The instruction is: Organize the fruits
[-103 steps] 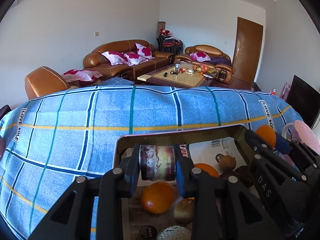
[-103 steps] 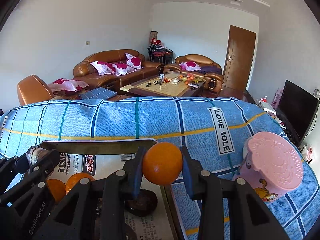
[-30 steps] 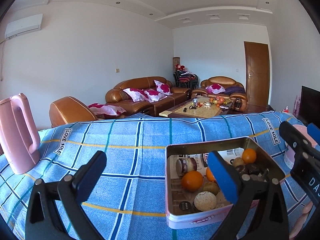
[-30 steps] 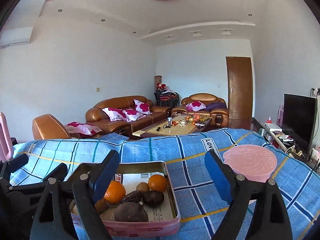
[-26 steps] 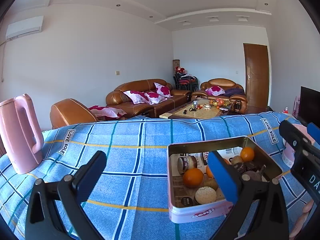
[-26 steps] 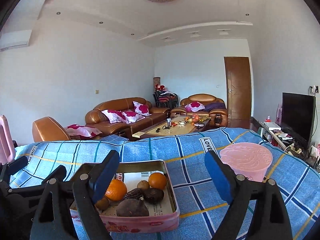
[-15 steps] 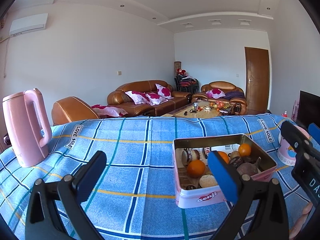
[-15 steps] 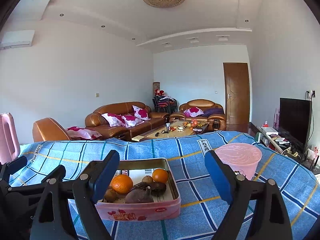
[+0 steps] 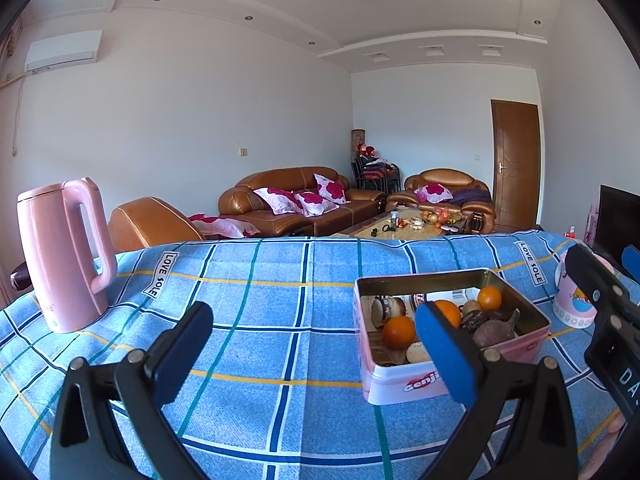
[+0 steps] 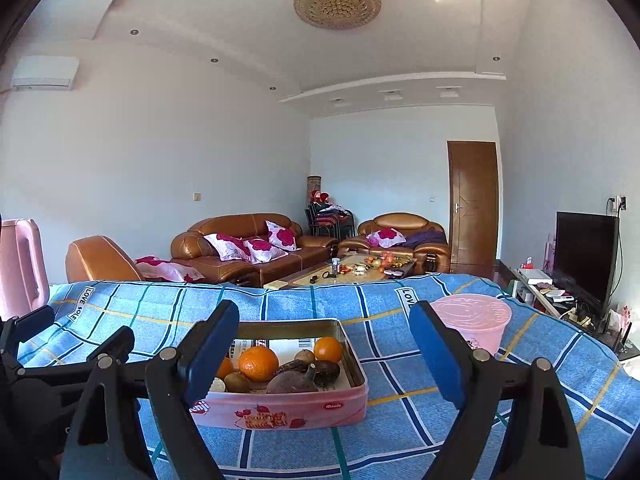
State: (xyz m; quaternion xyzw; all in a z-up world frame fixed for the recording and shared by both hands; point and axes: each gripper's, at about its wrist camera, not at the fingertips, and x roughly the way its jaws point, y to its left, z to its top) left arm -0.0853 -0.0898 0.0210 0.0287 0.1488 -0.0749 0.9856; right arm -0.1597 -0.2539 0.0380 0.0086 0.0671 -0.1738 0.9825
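Observation:
A pink tin box [image 9: 404, 384] [image 10: 288, 404] sits on the blue plaid cloth and holds several oranges [image 9: 398, 332] [image 10: 258, 362], brown fruits [image 10: 326, 372] and a small jar [image 9: 386, 308]. My left gripper [image 9: 316, 354] is open and empty, pulled back left of the tin. My right gripper [image 10: 324, 350] is open and empty, held back in front of the tin. The right gripper's finger [image 9: 600, 296] shows at the right of the left wrist view.
A pink kettle [image 9: 64, 252] stands at the table's left. A pink lidded tub [image 10: 474, 324] stands right of the tin. The blue plaid cloth [image 9: 260, 292] covers the table. Sofas and a coffee table stand beyond; a TV [image 10: 586, 256] at far right.
Both grippers released what they held into the tin, opened, and drew back and up from it. The tin now looks smaller and farther, and the kettle has come into view.

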